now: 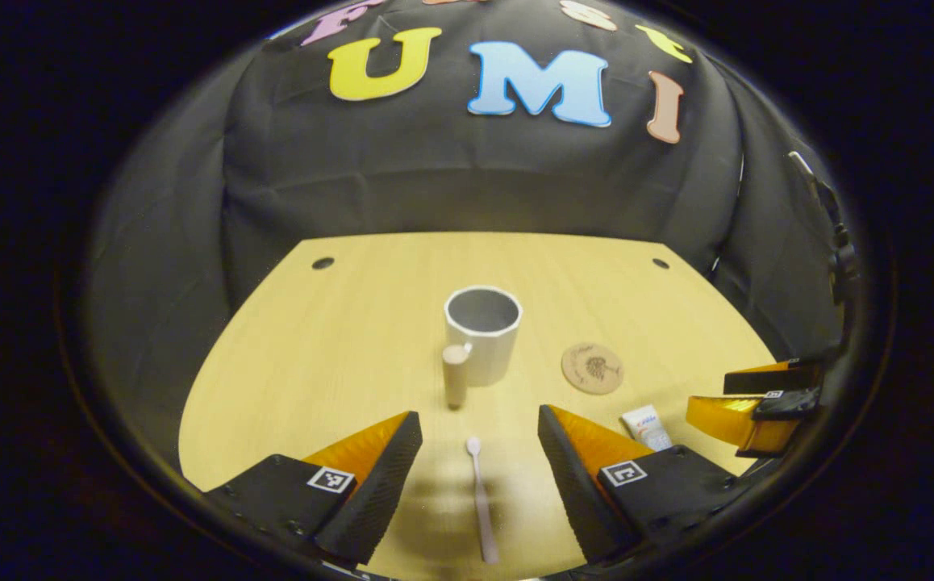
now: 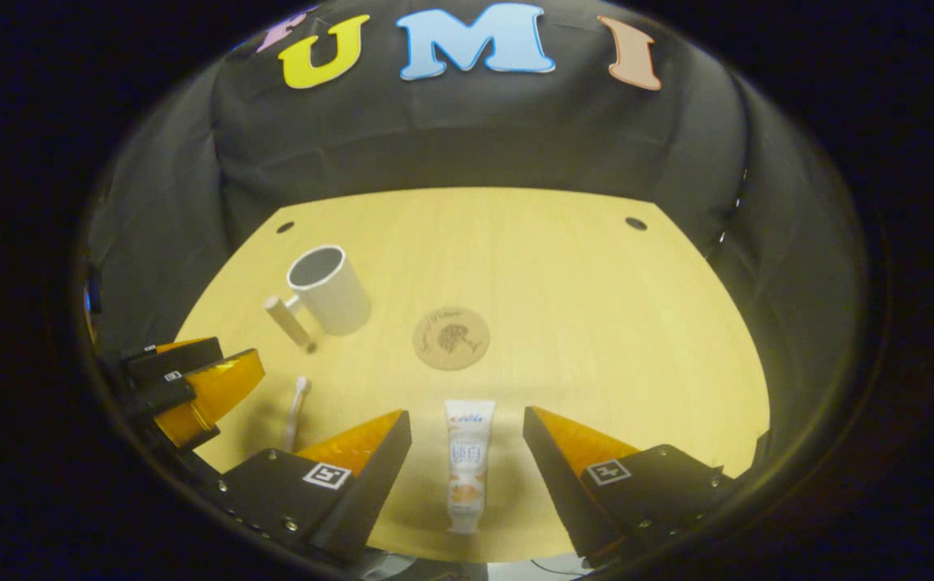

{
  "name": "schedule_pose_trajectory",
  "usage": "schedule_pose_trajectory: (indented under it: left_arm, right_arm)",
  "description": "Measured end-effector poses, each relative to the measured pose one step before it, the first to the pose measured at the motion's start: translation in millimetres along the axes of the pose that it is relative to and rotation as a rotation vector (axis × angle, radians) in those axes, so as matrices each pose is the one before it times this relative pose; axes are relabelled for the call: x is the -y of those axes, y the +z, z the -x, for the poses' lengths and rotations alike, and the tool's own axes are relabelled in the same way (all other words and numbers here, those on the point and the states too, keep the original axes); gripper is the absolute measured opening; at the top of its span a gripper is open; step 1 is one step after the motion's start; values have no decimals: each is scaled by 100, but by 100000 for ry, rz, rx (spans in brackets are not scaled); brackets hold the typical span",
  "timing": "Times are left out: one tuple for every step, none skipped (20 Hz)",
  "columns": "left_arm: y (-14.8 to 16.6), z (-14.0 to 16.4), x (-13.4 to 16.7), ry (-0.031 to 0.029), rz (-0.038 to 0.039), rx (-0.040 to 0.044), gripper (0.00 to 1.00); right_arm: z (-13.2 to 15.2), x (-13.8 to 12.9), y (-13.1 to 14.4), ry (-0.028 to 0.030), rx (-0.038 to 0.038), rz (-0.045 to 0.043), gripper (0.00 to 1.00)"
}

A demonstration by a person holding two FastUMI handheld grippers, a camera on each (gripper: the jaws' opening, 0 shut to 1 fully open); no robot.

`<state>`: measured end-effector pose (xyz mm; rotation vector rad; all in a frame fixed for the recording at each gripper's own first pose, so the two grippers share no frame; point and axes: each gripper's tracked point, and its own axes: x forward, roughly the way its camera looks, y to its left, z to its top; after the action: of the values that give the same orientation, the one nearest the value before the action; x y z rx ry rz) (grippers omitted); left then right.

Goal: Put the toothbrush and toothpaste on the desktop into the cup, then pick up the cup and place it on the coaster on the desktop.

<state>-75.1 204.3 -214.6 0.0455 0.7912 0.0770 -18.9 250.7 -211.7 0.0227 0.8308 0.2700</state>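
Here the left gripper (image 1: 479, 452) hangs low over the desk (image 1: 338, 323) with its fingers spread wide, the toothbrush (image 1: 481, 500) lying flat between them, untouched, its head pointing toward the cup (image 1: 483, 335). The right gripper (image 2: 467, 452) is posed the same way, fingers spread, straddling the toothpaste (image 2: 467, 464), which lies flat with neither finger touching it and its flat end toward the cup's side of the desk. The cup stands upright, mouth open, its peg-like handle (image 1: 456, 375) turned toward the toothbrush. The coaster (image 1: 592, 368) lies flat just to the right of the cup, apart from it, with bare wood between them. Beyond the cup the desk runs open to its far edge, where two small round holes sit near the corners. In the left gripper view the right gripper shows to the right of the cup, past the toothpaste, near the desk's edge.
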Motion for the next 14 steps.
schedule_pose_trajectory:
  left_arm:
    - [-1272, -440, -266, 441, 797, -3241, 95]
    - [-1251, -318, -110, 420, 441, -2842, 95]
    - [-1033, -288, -196, 493, 253, -2693, 95]
    - [-990, -405, -114, 335, 52, -2770, 100]
    - [-946, -437, -201, 536, -29, -2801, 100]
    - [-1131, -430, -71, 380, 43, -3555, 96]
    - [-1103, -337, -4, 161, 207, -4257, 100]
    - [-705, -315, 105, -281, 330, -2575, 100]
    - [-379, -258, -44, -194, 309, -1605, 98]
    - [-221, -342, -78, 250, -14, -1138, 98]
    - [-258, -261, -101, 356, -339, -1049, 97]
    - [-420, -381, -38, 617, -418, -1450, 97]
    - [-366, -362, -79, 663, 92, -1568, 97]
    - [-511, -311, -59, 496, 834, -2127, 97]
  right_arm:
    - [-557, -10, -978, -65, -2775, -942, 90]
    - [-531, 33, -739, 90, -2389, -955, 90]
    - [-604, 32, -977, -206, -2409, -733, 90]
    - [-686, 176, -781, -667, -2435, -212, 91]
    - [-267, 38, -579, -476, -2479, -22, 91]
    - [-259, 65, -477, -230, -2469, 114, 91]
    - [-486, 32, -573, -27, -1711, 147, 91]
    - [-456, 16, -455, -221, -1647, 438, 91]
    - [-489, -78, -425, 19, -1558, 457, 91]
    - [-254, -54, -175, -90, -1310, 297, 91]
    - [-277, -61, -273, -111, -1106, 194, 91]
    - [-364, 10, -169, -242, -1444, 250, 91]
    - [-410, 13, -345, -91, -1463, 108, 92]
    - [-285, -13, -227, -252, -1420, -57, 91]
